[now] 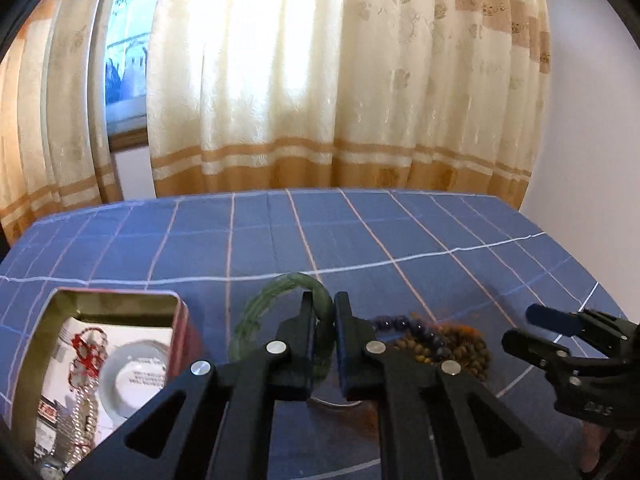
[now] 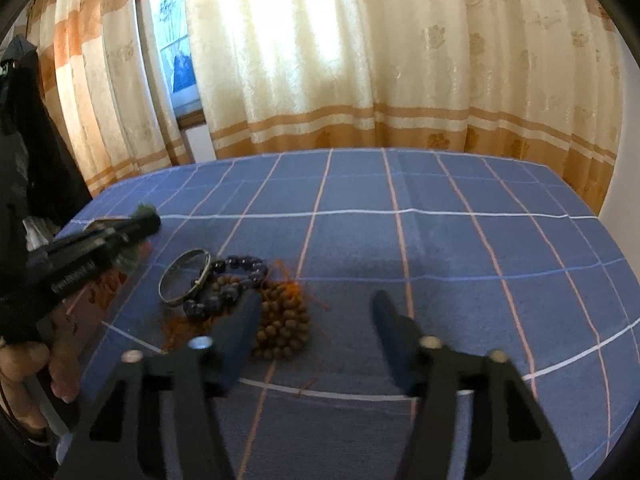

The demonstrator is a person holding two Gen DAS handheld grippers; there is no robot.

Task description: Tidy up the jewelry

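Observation:
My left gripper (image 1: 322, 304) is shut on a green jade bangle (image 1: 276, 286), whose ring arches up and to the left of the fingertips. In the right wrist view the left gripper (image 2: 146, 222) comes in from the left edge, with the bangle (image 2: 130, 260) blurred at its tip. A silver bangle (image 2: 180, 276), a dark purple bead bracelet (image 2: 240, 266) and a pile of brown wooden beads (image 2: 286, 328) with orange thread lie together on the blue checked cloth (image 2: 440, 260). My right gripper (image 2: 318, 300) stands open just right of the brown beads, nothing between its fingers; the left wrist view shows the right gripper (image 1: 518, 325) at the right.
An open red tin (image 1: 188, 332) sits at the left of the cloth, holding a red beaded piece (image 1: 86, 354) and a pale ring (image 1: 132, 376). A person's hand (image 2: 24, 360) holds the left tool. Curtains (image 1: 320, 80) hang behind the far edge; a white wall (image 1: 592, 140) is at right.

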